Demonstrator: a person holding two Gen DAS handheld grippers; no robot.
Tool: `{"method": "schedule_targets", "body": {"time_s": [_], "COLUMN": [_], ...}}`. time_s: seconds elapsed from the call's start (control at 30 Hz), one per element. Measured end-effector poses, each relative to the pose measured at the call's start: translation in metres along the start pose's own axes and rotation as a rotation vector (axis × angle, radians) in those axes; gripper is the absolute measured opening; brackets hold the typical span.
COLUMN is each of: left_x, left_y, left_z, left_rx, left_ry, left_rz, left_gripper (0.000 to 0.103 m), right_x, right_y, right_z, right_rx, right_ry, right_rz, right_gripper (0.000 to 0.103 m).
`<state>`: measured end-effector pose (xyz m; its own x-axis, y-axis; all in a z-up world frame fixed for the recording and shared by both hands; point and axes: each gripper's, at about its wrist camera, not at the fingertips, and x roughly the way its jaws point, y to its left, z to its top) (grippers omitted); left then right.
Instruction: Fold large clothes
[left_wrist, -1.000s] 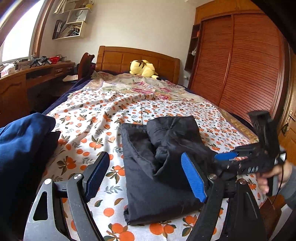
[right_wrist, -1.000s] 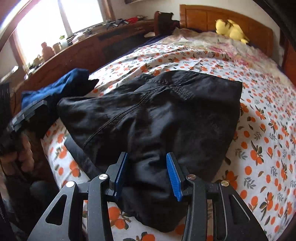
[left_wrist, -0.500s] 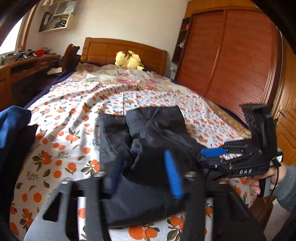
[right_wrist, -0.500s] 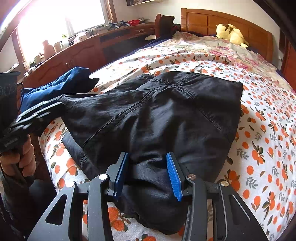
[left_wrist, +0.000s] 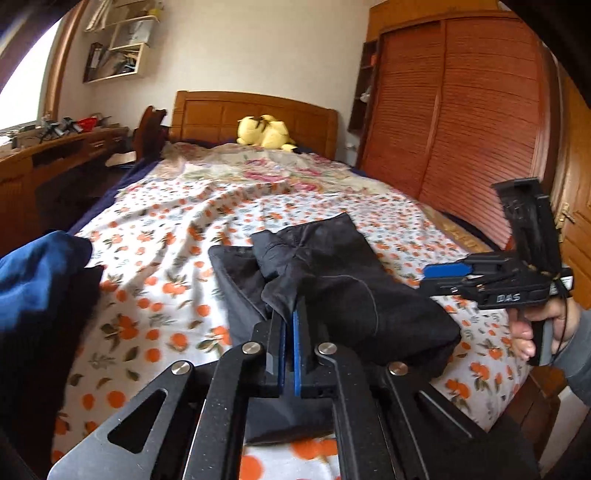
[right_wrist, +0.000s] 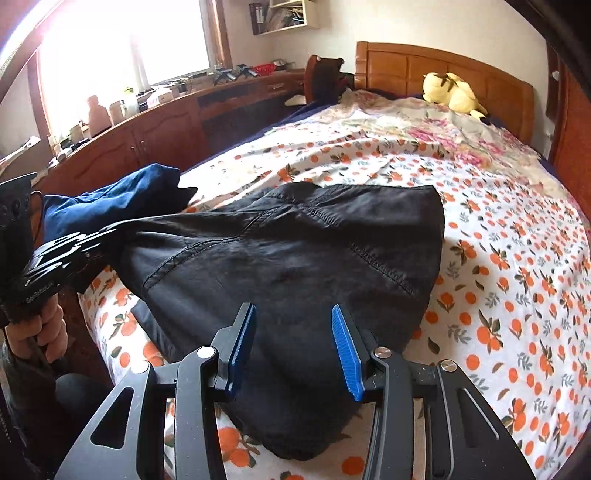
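Black trousers (left_wrist: 332, 280) lie partly folded on the bed near its foot, also in the right wrist view (right_wrist: 295, 258). My left gripper (left_wrist: 290, 325) is shut on a bunched edge of the trousers and holds it slightly raised. It shows from the side in the right wrist view (right_wrist: 62, 254). My right gripper (right_wrist: 293, 339) is open, its blue pads either side of the trousers' near fold, not clamping it. It shows in the left wrist view (left_wrist: 454, 271) at the trousers' right edge.
The bed has an orange-flower sheet (right_wrist: 498, 240). A blue garment pile (left_wrist: 37, 273) lies at the bed's left edge. A yellow plush toy (left_wrist: 264, 131) sits by the headboard. A wooden desk (right_wrist: 147, 136) runs along the left; a wardrobe (left_wrist: 461, 122) stands on the right.
My left gripper moved in from the bare sheet and closed on the trousers' edge. My right gripper opened wider and stayed over the near fold.
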<state>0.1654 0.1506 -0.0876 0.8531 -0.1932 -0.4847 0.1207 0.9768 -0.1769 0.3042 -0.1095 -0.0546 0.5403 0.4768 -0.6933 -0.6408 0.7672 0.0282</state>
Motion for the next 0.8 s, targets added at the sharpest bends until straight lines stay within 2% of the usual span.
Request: {"method": "schedule_targets", "body": {"time_s": [0.17, 0.37, 0.5, 0.6, 0.67, 0.7, 0.73, 0.8], "left_x": [0.003, 0.013, 0.013, 0.011, 0.010, 0.008, 0.006, 0.003], "left_y": [0.005, 0.002, 0.000, -0.001, -0.001, 0.000, 0.000, 0.001], "left_z": [-0.014, -0.033, -0.033, -0.035, -0.036, -0.036, -0.038, -0.039], "left_rx": [0.017, 0.019, 0.014, 0.015, 0.014, 0.017, 0.021, 0.024], "left_ry": [0.044, 0.102, 0.102, 0.096, 0.099, 0.100, 0.099, 0.097], "left_rz": [0.039, 0.038, 0.055, 0.075, 0.088, 0.105, 0.121, 0.124], "left_gripper": [0.004, 0.004, 0.003, 0.004, 0.010, 0.019, 0.035, 0.049], "right_x": [0.018, 0.031, 0.032, 0.032, 0.037, 0.043, 0.050, 0.067], "right_y": [0.009, 0.002, -0.005, -0.015, -0.029, -0.039, -0.048, -0.064], "right_z": [-0.011, -0.034, -0.026, -0.012, 0.000, 0.005, 0.011, 0.021], "right_rx": [-0.037, -0.040, -0.045, -0.071, -0.075, -0.068, -0.063, -0.075], "right_ry": [0.039, 0.035, 0.050, 0.038, 0.032, 0.038, 0.049, 0.061], "right_rz": [0.011, 0.015, 0.034, -0.010, -0.051, -0.060, -0.060, -0.097], "right_gripper": [0.044, 0.044, 0.045, 0.047, 0.052, 0.054, 0.056, 0.059]}}
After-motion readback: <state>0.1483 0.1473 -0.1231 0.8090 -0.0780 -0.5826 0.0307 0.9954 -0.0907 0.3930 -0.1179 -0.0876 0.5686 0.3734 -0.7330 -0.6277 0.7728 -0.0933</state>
